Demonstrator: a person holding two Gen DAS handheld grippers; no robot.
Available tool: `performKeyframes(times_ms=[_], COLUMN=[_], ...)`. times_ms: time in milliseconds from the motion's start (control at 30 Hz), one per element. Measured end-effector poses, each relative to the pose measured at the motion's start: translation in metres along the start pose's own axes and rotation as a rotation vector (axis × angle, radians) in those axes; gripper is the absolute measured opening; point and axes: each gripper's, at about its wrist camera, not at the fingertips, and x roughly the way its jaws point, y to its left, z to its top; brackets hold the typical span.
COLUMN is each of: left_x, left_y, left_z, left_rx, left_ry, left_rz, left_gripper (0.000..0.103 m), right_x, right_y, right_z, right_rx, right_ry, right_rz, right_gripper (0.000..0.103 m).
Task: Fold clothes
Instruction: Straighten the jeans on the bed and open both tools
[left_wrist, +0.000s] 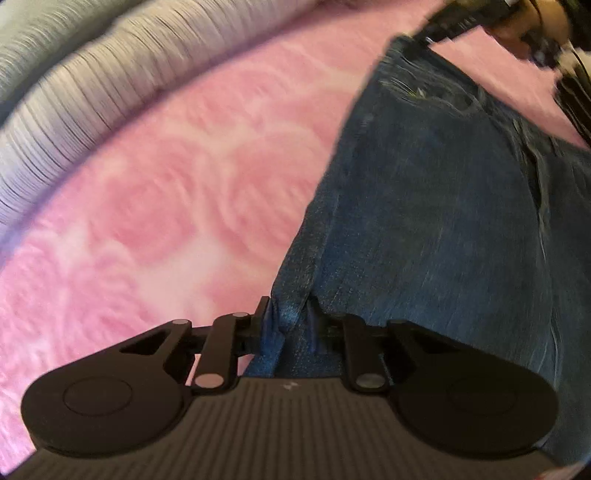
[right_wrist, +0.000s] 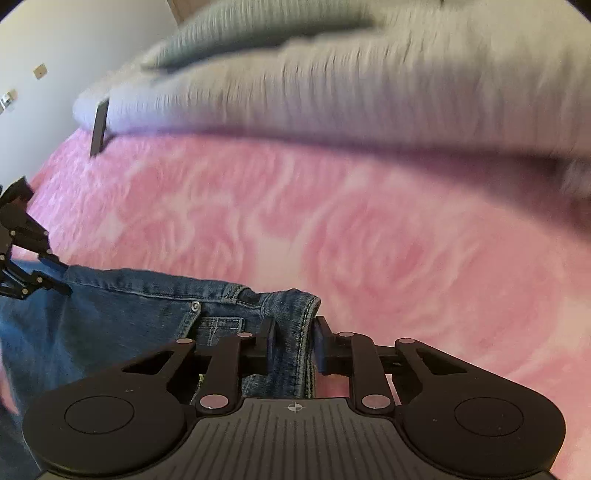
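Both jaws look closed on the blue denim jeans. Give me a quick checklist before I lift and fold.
1. Left gripper clamped on the blue denim jeans: ok, fabric bunched between its jaws.
2. Right gripper clamped at the waistband edge: ok.
3. Denim between the two grips smooth: not ok, creased.
4. Pink patterned bedspread ahead free for folding: ok.
5. Grey ribbed blanket apart from the jeans: ok.
6. Whole garment's layout: cannot tell.
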Motion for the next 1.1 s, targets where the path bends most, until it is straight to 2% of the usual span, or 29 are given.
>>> performKeyframes(times_ms=[67, 167, 233, 300, 367, 467, 533, 567, 633, 700, 800, 900, 967, 1033, 1100], left_x=[0.012, 0.038, 0.040, 0.031, 0.017, -0.011, -0.032, -0.041, -0.060, -0.074, -0.085, -0.080, -0.078, -0.077, -0.085], left_y=[0.004, -0.002, -0.005, -0.004, -0.006, -0.019, -0.034, -0.048, -0.073, -0.099, -0.146, -0.176, -0.191, -0.205, -0.206], left_z=[0.009, 0.012, 0.007, 0.003, -0.004, -0.020, -0.033, -0.041, -0.061, -0.080, -0.112, -0.141, -0.158, -0.172, -0.175], left_rx=[0.005, 0.027, 0.015, -0.031, -0.048, -0.105, -0.148, -0.168, -0.209, -0.244, -0.282, -0.326, -0.314, -0.305, -0.324], left_ry=[-0.014, 0.037, 0.028, 0.013, 0.003, -0.013, -0.024, -0.024, -0.017, -0.003, 0.053, 0.140, 0.169, 0.191, 0.166], left_rz=[0.029, 0.053, 0.073, 0.084, 0.110, 0.129, 0.126, 0.112, 0.066, 0.017, -0.058, -0.061, -0.050, -0.038, -0.007], left_gripper=[0.015, 0.018, 0.019, 0.021, 0.027, 0.028, 0.028, 0.028, 0.028, 0.028, 0.028, 0.028, 0.028, 0.028, 0.028], right_x=[0.003, 0.020, 0.024, 0.020, 0.010, -0.014, -0.034, -0.044, -0.058, -0.068, -0.071, -0.067, -0.054, -0.036, -0.021], right_y=[-0.010, -0.018, -0.018, -0.014, -0.003, 0.011, 0.024, 0.032, 0.058, 0.089, 0.139, 0.185, 0.207, 0.229, 0.242], right_z=[0.000, -0.009, -0.015, -0.016, -0.016, -0.021, -0.031, -0.037, -0.056, -0.077, -0.106, -0.130, -0.137, -0.139, -0.134], right_rx=[0.019, 0.021, 0.036, 0.030, -0.030, -0.078, -0.066, -0.057, -0.068, -0.093, -0.131, -0.154, -0.170, -0.243, -0.289], right_ry=[-0.008, 0.019, 0.010, -0.007, -0.012, -0.024, -0.042, -0.055, -0.057, -0.037, 0.017, 0.060, 0.101, 0.118, 0.116], right_rz=[-0.031, -0.071, -0.082, -0.108, -0.168, -0.247, -0.258, -0.253, -0.245, -0.223, -0.109, 0.019, 0.091, 0.103, 0.084], right_gripper=[0.020, 0.020, 0.020, 0.026, 0.026, 0.027, 0.027, 0.029, 0.064, 0.065, 0.065, 0.065, 0.064, 0.064, 0.064])
